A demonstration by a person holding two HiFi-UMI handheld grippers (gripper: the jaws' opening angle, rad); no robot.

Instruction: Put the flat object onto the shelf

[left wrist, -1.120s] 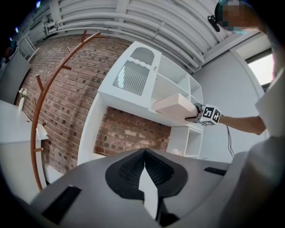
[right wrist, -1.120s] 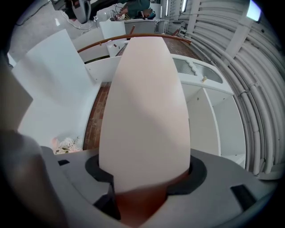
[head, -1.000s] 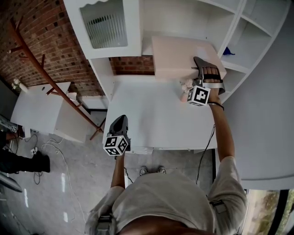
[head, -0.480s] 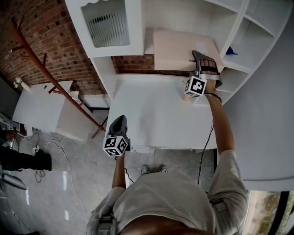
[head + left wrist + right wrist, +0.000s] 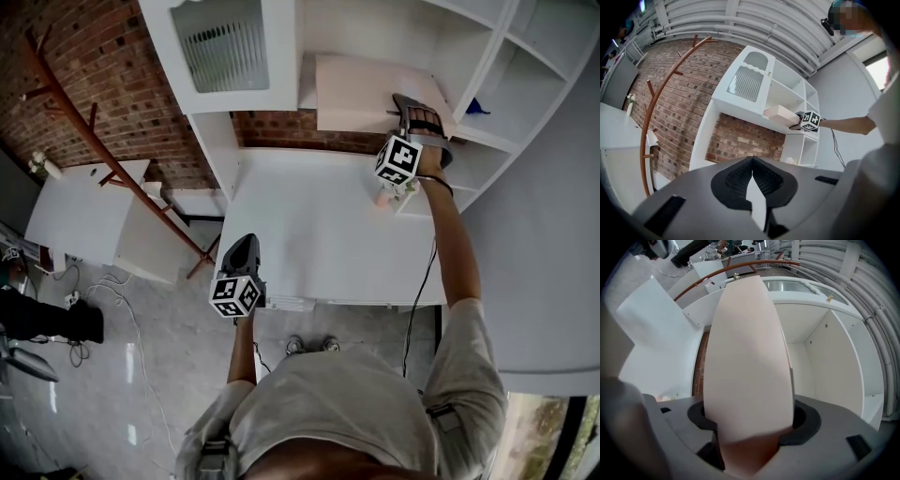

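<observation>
In the head view, the table [image 5: 309, 234] occupies the centre. The shelf unit [image 5: 211, 141] stands along its 12 o'clock edge, with the brick wall [image 5: 103, 66] behind the unit and running on toward 10 o'clock. The flat object [image 5: 361, 89] lies on the shelf board at 1 o'clock, to the right of the panelled door [image 5: 225, 47]. A small item [image 5: 382, 198] rests on the table at 2 o'clock. The coat rack [image 5: 94, 150] stands at 10 o'clock, and a low desk [image 5: 80, 220] sits beside it at 9 o'clock.

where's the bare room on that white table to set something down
The white table is bare across its middle and left, from the brick wall to the front edge. Crowded: the back right corner, where a small pink item sits, with the flat object above at shelf height.
</observation>
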